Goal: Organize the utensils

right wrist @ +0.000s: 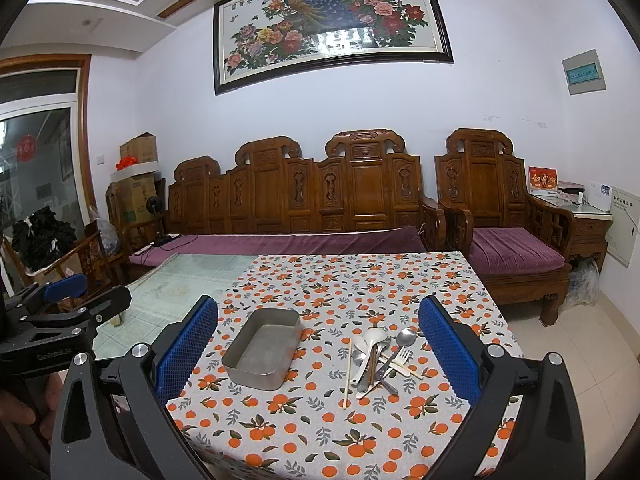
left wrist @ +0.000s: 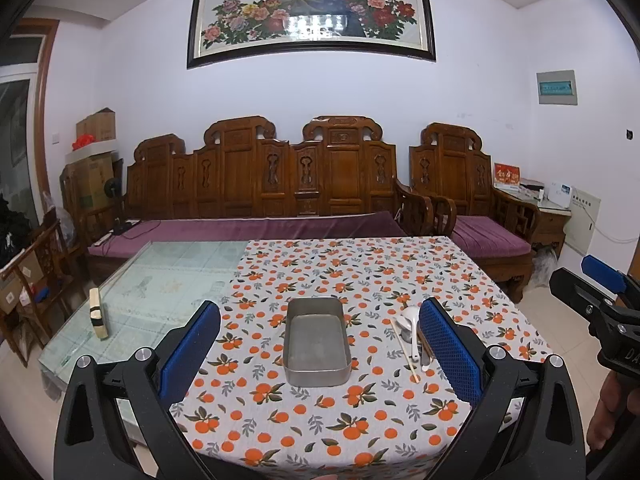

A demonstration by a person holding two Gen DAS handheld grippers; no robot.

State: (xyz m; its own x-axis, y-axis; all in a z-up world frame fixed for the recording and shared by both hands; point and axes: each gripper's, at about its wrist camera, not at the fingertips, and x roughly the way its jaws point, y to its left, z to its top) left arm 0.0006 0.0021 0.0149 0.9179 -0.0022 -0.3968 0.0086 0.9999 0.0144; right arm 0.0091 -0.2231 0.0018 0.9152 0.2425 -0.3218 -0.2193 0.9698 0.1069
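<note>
An empty metal tray (left wrist: 317,342) (right wrist: 262,348) sits on the orange-print tablecloth (left wrist: 360,280) (right wrist: 320,432). To its right lies a pile of utensils (right wrist: 380,356): a white ladle spoon (right wrist: 375,337), metal spoons (right wrist: 405,338), a fork (right wrist: 402,357) and a wooden chopstick (right wrist: 347,372). In the left wrist view the pile (left wrist: 412,334) is partly hidden behind my right finger. My left gripper (left wrist: 320,344) is open and empty, held above the table's near side, framing the tray. My right gripper (right wrist: 318,344) is open and empty, the tray and pile between its fingers.
The cloth covers the right part of a glass table (left wrist: 160,288) (right wrist: 180,276); a small gold-and-white object (left wrist: 97,314) stands on the glass at the left. A carved wooden sofa (left wrist: 280,184) and armchair (right wrist: 500,208) stand behind the table.
</note>
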